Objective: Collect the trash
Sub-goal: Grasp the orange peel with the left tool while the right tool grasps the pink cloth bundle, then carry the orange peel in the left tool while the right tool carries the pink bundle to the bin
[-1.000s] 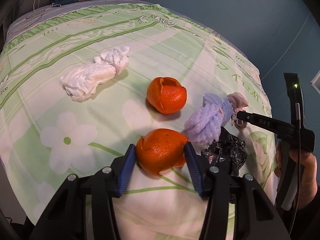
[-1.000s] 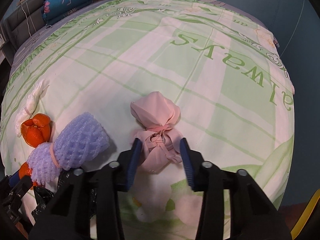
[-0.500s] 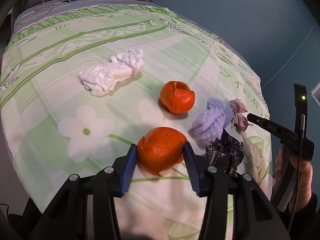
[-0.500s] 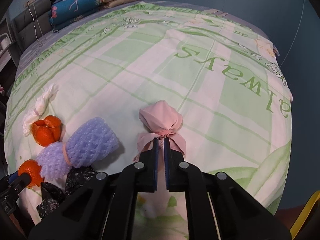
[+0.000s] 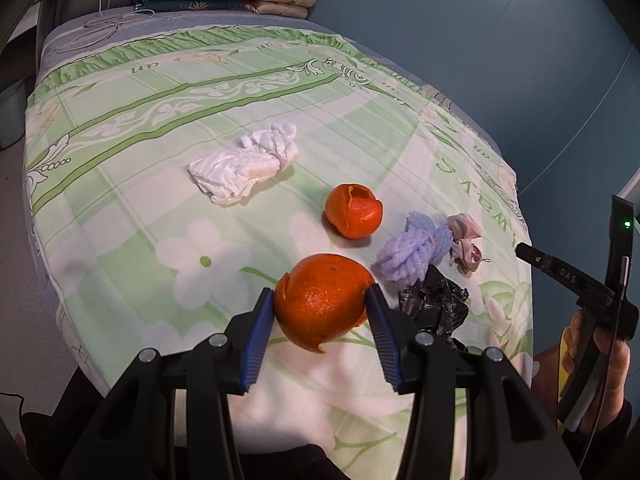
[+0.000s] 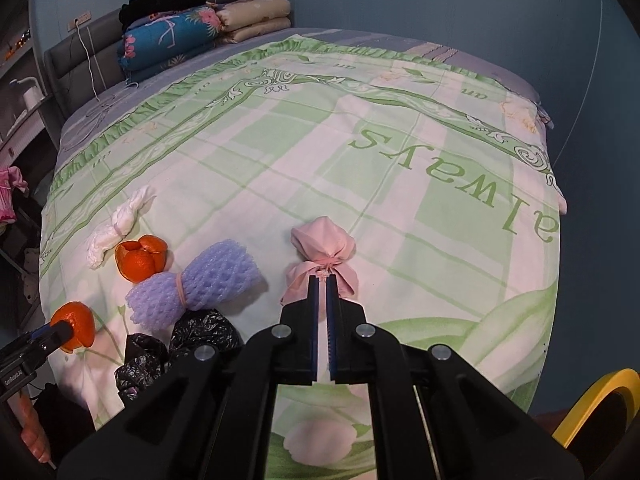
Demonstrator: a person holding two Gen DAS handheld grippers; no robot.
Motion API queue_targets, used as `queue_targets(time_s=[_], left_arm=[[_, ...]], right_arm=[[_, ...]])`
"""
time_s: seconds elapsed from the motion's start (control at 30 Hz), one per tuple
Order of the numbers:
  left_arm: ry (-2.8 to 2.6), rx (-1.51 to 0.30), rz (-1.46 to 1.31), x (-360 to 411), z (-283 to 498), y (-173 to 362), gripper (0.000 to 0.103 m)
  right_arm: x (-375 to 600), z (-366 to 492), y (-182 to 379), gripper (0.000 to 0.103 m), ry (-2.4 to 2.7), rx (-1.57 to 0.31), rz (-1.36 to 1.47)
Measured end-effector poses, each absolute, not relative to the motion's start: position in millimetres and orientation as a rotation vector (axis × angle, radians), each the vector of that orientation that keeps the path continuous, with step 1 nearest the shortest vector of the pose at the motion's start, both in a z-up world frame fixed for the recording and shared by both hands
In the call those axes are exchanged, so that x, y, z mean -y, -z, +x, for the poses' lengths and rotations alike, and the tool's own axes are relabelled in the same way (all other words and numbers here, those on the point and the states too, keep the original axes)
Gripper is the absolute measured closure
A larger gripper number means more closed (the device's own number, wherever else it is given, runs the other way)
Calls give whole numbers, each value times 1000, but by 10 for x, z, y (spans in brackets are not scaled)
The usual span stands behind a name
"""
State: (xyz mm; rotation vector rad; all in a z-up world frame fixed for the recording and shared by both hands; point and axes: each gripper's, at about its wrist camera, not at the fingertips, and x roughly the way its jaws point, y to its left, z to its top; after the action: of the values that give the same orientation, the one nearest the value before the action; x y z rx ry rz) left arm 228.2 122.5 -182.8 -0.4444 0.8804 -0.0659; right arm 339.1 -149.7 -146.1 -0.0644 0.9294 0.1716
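My left gripper [image 5: 320,312] is shut on an orange peel shell [image 5: 324,300], held a little above the bed. A second orange peel [image 5: 353,211] lies farther back, beside a purple foam net [image 5: 412,254] and a black plastic bag [image 5: 436,300]. A crumpled white tissue bundle [image 5: 244,168] rests toward the bed's middle. In the right wrist view my right gripper [image 6: 323,280] is shut on the knotted tail of a pink tied bag [image 6: 323,245]. The purple foam net [image 6: 196,284] and black bag [image 6: 176,344] lie to its left, with the held peel [image 6: 76,326] at the far left.
The green flowered bedspread [image 6: 400,184] covers the bed, its edge dropping off near me. Folded quilts and pillows [image 6: 192,32] are stacked at the headboard. A yellow rim [image 6: 596,400] shows at the lower right. A hand [image 5: 600,360] holds the right gripper's handle.
The right gripper's jaws closed on the pink bag's knotted tail. Both grippers rose and drew back; the left one carries its orange peel up off the bedspread.
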Motion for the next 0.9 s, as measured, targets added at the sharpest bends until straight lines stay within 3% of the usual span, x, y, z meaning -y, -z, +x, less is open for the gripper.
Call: queue_targets(time_s=[0.2,0.23,0.3,0.63,0.77,0.9], left_arm=[[72,-875,-452,-1218,2269,1803,58],[75,-876,-456,-1224,2268,1806,58],[80,-878,-459,-1234,2271,1815,58],[107,-901,-494,-1277,2357,1924,59],[115,-900,-497,-1274,2363,1924,59],[115,-892,-492,-1288,2344,1883,58]], right_arm=[[1391,3608,1616,94,-162,-942,-92],[1381,3649,1643,87,-159,-947,-87],[1362,3750,1711,45,-134,-946,-79],[1348,4192,2254,47,-28,-1055,-110],[1334,4193,2274,78,-1,-1034,-141],[1412,4133,2189,82,-18,-1038,-79]])
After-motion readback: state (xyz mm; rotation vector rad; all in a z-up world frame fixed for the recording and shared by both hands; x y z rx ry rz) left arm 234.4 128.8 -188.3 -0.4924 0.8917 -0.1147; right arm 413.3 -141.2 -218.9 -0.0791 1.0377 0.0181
